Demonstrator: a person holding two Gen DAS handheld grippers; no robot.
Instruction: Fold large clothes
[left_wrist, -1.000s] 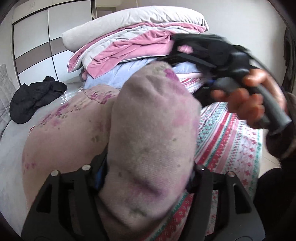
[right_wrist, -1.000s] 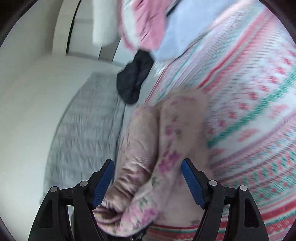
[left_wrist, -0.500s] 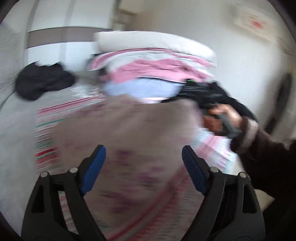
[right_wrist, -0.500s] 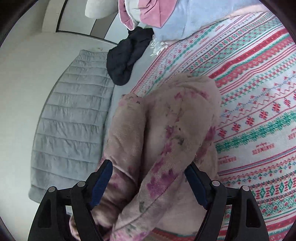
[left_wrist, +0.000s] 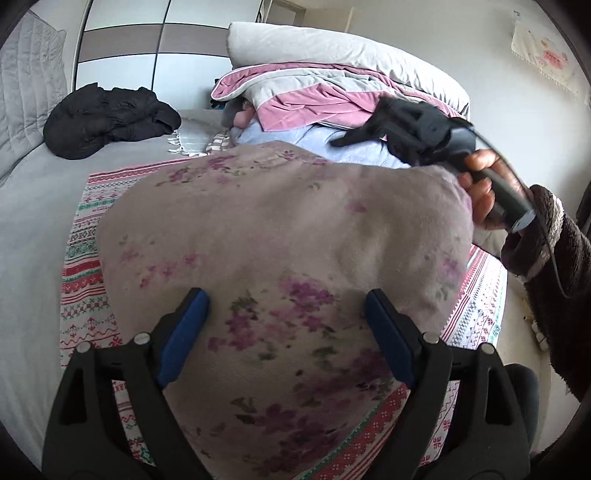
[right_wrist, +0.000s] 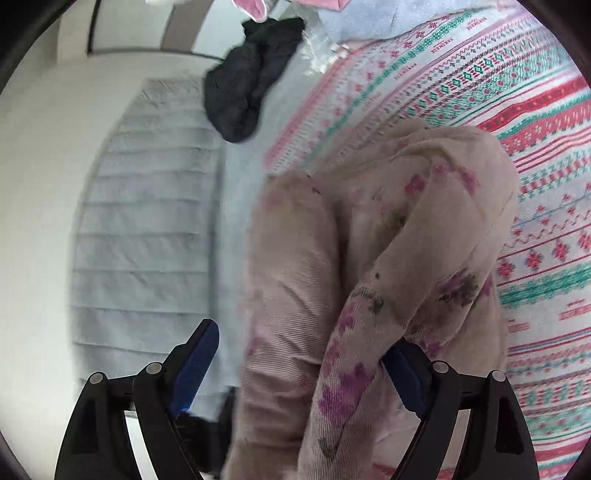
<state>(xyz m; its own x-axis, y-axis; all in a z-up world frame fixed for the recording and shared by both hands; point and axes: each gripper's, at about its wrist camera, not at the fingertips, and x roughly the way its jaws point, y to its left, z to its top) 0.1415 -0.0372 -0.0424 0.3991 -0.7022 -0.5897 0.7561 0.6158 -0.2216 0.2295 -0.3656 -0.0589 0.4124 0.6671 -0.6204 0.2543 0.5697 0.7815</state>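
Now floral garment (left_wrist: 280, 236) spread beneath left tool (left_wrist: 286, 332), unclamped

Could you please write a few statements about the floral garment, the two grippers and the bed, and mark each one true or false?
1. The floral garment lies on a striped patterned blanket. True.
2. The left gripper is clamped shut on the garment. False: its jaws stand wide and have just been opening, with the cloth lying between them unpressed.
3. A black garment lies bunched on the grey bed cover, apart from the floral one. True.
4. The right gripper is empty, with bare mattress in front of it. False: the floral garment lies between its open jaws.
5. A white pillow tops the stack of bedding. True.
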